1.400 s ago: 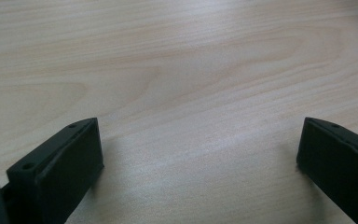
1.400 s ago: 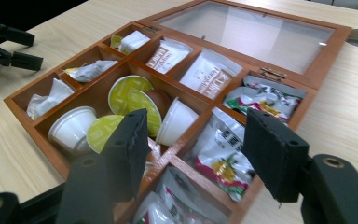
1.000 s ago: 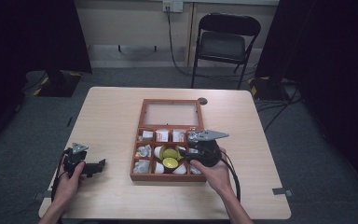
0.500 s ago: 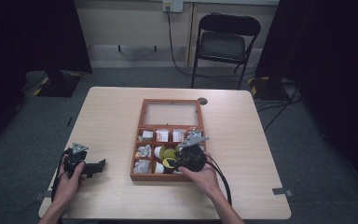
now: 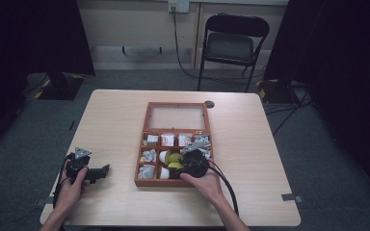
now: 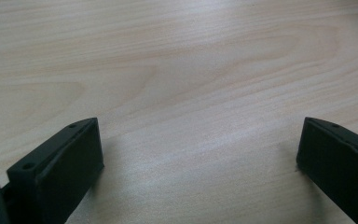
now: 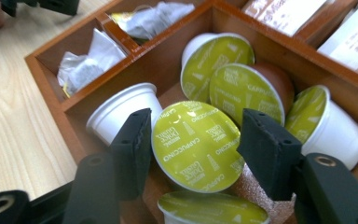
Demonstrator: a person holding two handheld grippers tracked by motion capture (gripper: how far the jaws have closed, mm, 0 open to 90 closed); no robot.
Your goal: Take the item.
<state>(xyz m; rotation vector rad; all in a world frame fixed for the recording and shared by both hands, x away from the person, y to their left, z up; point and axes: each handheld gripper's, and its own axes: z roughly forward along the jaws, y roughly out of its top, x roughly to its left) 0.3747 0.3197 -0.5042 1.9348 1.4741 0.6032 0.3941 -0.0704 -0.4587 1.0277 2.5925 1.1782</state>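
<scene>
An open wooden box (image 5: 177, 104) with several compartments lies mid-table. One compartment holds coffee capsules with green foil lids (image 7: 230, 88). My right gripper (image 5: 185, 163) reaches down into that compartment; in the right gripper view both jaws of the right gripper (image 7: 195, 133) press the sides of one green-lidded cappuccino capsule (image 7: 196, 149). My left gripper (image 5: 101, 171) rests on the table near the front left, jaws wide apart. In the left gripper view the left gripper (image 6: 200, 154) has bare wood between its jaws.
Other compartments hold crumpled white sachets (image 7: 86, 65) and flat paper packets (image 5: 167, 140). The box's glass lid (image 5: 177, 118) lies open at the far side. A black folding chair (image 5: 231, 45) stands beyond the table. A small dark disc (image 5: 209, 104) sits by the box's far corner.
My right gripper has swung left and dropped from above the box's right side into the capsule compartment, its jaws coming onto a capsule. The left gripper has stayed put.
</scene>
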